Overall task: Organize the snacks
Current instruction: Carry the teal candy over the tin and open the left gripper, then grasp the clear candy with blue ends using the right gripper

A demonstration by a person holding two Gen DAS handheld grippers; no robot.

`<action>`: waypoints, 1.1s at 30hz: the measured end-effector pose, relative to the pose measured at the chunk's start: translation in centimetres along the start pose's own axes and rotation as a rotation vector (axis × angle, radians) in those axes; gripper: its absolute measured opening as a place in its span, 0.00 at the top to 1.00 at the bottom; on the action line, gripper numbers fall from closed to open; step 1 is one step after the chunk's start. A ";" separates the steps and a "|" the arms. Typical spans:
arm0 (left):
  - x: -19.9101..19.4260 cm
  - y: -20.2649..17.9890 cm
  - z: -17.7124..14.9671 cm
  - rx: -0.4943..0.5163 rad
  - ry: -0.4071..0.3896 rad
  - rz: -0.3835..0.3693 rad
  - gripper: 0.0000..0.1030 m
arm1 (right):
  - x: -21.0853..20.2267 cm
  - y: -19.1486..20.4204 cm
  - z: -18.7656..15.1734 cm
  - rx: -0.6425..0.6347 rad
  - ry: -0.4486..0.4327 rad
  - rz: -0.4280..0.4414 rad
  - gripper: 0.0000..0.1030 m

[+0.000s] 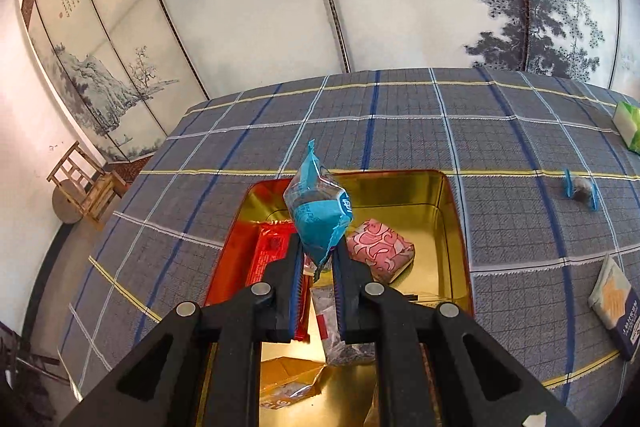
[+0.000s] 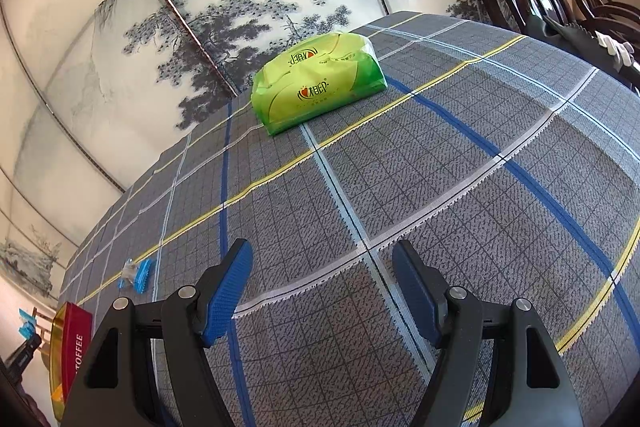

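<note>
The left gripper [image 1: 317, 259] clamps a crinkly blue plastic snack packet [image 1: 318, 211] over the gold-lined red tin [image 1: 456, 227] (pink wrapped block [image 1: 380, 251] inside); only the right view shows the right gripper [image 2: 322, 287], its jaws apart over the woven plaid tablecloth [image 2: 440, 155].

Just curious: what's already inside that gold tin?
In the gold tin: a pink patterned packet, a red packet, a clear bag of dark bits and an orange wrapper. The gripper covers anything beneath it.

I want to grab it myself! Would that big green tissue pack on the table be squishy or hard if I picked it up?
Probably squishy: the green tissue pack has a soft, wrinkled plastic wrap that bulges on top. It likely weighs little for its size and would sag if lifted by one end. The shiny wrap may be slippery. It lies flat on the tablecloth, so it shouldn't roll.
</note>
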State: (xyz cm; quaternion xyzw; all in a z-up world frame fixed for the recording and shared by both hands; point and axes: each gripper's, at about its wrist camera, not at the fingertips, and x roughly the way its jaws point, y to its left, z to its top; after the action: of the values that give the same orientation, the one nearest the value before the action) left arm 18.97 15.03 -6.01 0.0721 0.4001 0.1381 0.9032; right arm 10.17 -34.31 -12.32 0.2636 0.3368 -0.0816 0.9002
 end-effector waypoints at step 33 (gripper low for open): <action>-6.0 7.3 -4.6 -0.136 -0.182 -0.216 0.08 | 0.2 0.5 -0.2 -0.029 0.011 -0.026 0.27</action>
State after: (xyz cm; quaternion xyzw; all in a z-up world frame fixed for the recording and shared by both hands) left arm 10.28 20.23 -3.15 -0.0204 0.3117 0.0595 0.9481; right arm 10.38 -33.73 -12.37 0.2464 0.3462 -0.0869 0.9011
